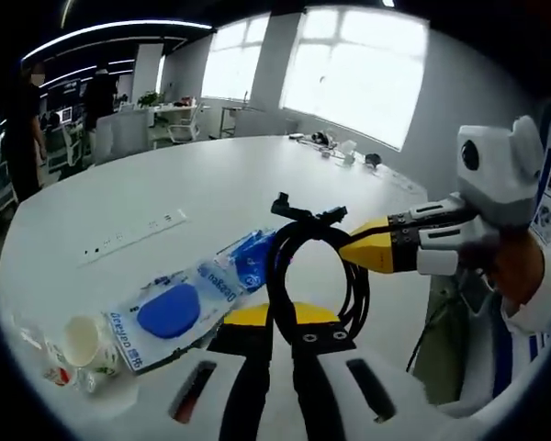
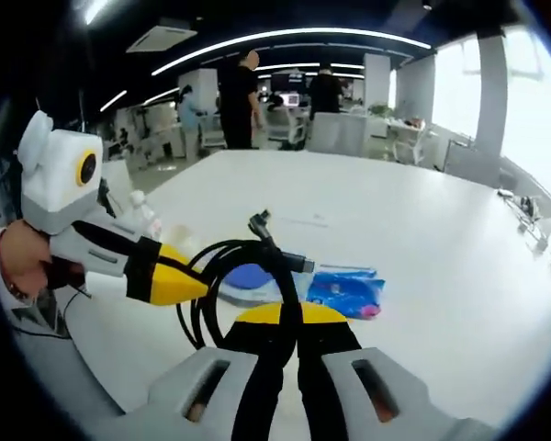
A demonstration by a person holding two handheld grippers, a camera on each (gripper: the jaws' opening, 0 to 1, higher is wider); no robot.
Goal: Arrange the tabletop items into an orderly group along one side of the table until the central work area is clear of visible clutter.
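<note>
Your left gripper (image 1: 277,333) and right gripper (image 2: 289,333) both have their jaws clamped on the black cable coil (image 1: 314,268), held above the white surface (image 1: 211,184). Beyond lies a blue packet (image 1: 185,299), a paper cup (image 1: 81,342) beside it.

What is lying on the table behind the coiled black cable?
Behind the cable lies a blue-and-white plastic packet on the white table, with a paper cup beside it. The cable covers the packet's near end.
</note>
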